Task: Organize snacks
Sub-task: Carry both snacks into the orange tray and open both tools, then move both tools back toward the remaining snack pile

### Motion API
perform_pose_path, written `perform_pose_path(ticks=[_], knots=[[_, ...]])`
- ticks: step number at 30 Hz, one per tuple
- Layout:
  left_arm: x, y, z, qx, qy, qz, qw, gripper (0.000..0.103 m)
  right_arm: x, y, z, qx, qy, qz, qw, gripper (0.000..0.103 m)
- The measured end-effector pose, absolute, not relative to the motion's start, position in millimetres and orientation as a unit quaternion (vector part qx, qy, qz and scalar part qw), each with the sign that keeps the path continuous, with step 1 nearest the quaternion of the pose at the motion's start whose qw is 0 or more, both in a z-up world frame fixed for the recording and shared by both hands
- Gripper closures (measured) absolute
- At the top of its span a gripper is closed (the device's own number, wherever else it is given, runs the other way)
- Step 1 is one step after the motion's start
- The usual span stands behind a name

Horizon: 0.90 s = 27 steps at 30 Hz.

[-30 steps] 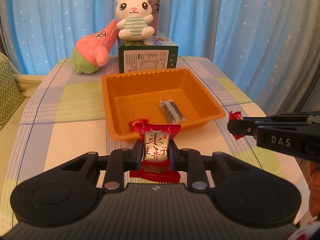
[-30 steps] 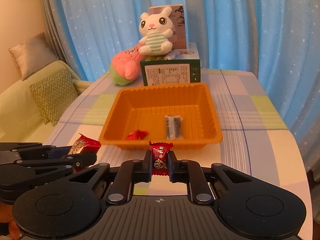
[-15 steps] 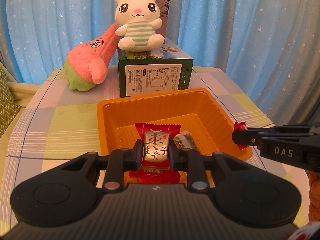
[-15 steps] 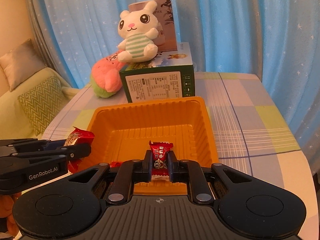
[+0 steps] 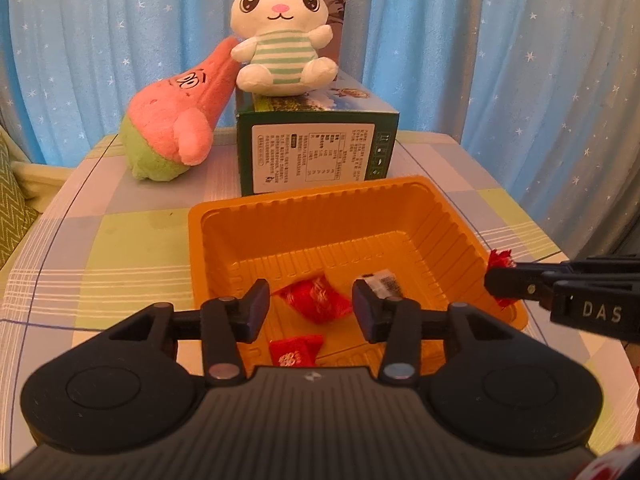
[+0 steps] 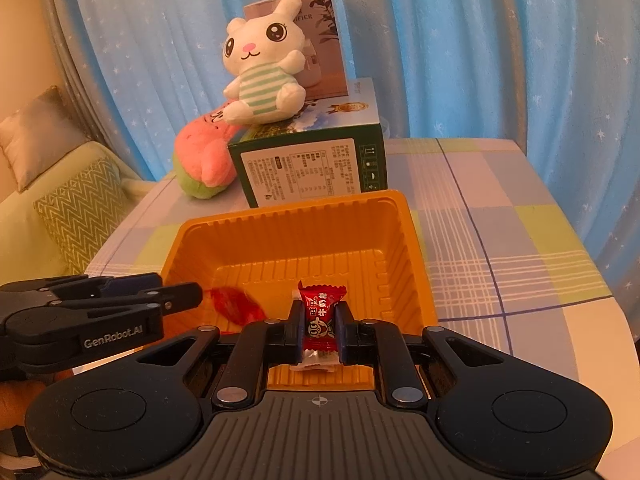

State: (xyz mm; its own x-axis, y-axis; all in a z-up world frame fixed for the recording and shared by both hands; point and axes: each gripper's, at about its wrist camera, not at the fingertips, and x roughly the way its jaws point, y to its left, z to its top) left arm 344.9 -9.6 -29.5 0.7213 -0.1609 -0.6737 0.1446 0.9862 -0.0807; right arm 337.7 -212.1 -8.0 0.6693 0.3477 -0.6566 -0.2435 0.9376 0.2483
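left gripper (image 5: 312,306) opening, empty | right gripper (image 6: 318,322) clamps red candy (image 6: 320,316)

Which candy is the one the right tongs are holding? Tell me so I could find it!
Find the orange tray in front of the green box. Over its near edge, the right tongs pinch a small red candy standing upright. The other red snacks lie loose in the tray; this one alone is gripped and has a cartoon face.
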Motion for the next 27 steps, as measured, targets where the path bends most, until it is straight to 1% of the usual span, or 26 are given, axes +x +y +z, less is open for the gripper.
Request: perform_pose_path(ticks=[3,5,7,9,15,16,17,19,27], knots=[[337,-3,-31,-0.011,0.369,-0.076,0.926,0.055,340,-212,-9,0.072,0.375,0.162,0.910,0.087],[332,1,-32,-0.014,0.370,-0.074,0.926,0.045,341,-211,-8,0.073,0.374,0.163,0.910,0.087],[328,4,-31,-0.018,0.368,-0.072,0.927,0.038,342,-209,-7,0.074,0.373,0.166,0.910,0.087],[324,7,-30,-0.021,0.364,-0.074,0.928,0.034,343,-206,-6,0.074,0.370,0.169,0.910,0.087],[316,14,-29,-0.022,0.365,-0.065,0.929,0.032,350,-202,-4,0.092,0.357,0.180,0.912,0.087],[315,16,-30,-0.021,0.366,-0.062,0.928,0.031,351,-202,-4,0.098,0.355,0.183,0.912,0.082],[313,17,-30,-0.021,0.367,-0.060,0.928,0.031,351,-203,-3,0.101,0.353,0.181,0.912,0.064],[309,20,-31,-0.023,0.368,-0.057,0.928,0.031,349,-206,-2,0.108,0.346,0.174,0.916,0.039],[276,29,-29,-0.033,0.364,-0.040,0.930,0.031,324,-222,3,0.124,0.352,0.152,0.915,0.038]])
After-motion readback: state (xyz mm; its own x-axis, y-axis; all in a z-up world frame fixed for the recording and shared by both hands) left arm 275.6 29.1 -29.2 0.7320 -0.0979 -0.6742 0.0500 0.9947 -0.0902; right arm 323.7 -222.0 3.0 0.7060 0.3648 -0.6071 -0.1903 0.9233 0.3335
